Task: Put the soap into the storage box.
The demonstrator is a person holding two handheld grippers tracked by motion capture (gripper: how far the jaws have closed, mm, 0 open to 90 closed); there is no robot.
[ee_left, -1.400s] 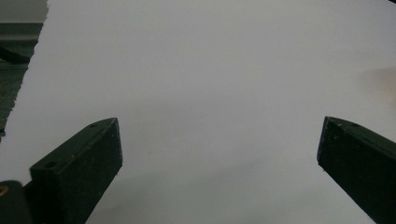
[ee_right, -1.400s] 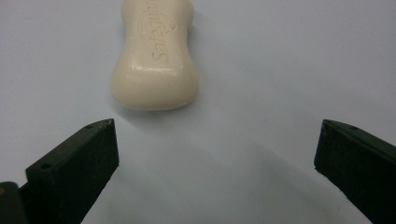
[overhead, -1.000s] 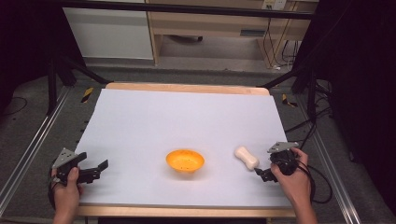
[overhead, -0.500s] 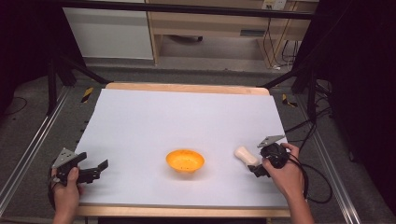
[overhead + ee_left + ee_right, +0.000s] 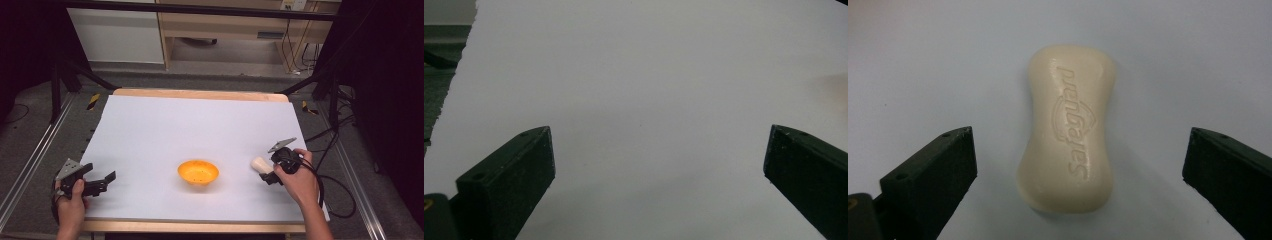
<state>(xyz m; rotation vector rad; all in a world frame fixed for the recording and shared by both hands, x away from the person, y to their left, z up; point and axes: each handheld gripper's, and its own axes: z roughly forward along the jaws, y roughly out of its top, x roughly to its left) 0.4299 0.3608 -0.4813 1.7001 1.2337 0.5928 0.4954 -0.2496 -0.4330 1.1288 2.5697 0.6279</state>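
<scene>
Fingers (image 5: 928, 175) spread wide — right gripper (image 5: 1075, 175) poised above soap (image 5: 1068, 130).

The right gripper (image 5: 268, 172) moves in from the table's right edge toward the cream-coloured waisted bar of soap (image 5: 261, 164) on the white tabletop. It sat apart from the bar's right end a second ago; now its wide-spread jaws straddle the bar, which lies lengthwise between them (image 5: 1068, 130), untouched. The right hand (image 5: 295, 177) shifts leftward with it.
</scene>
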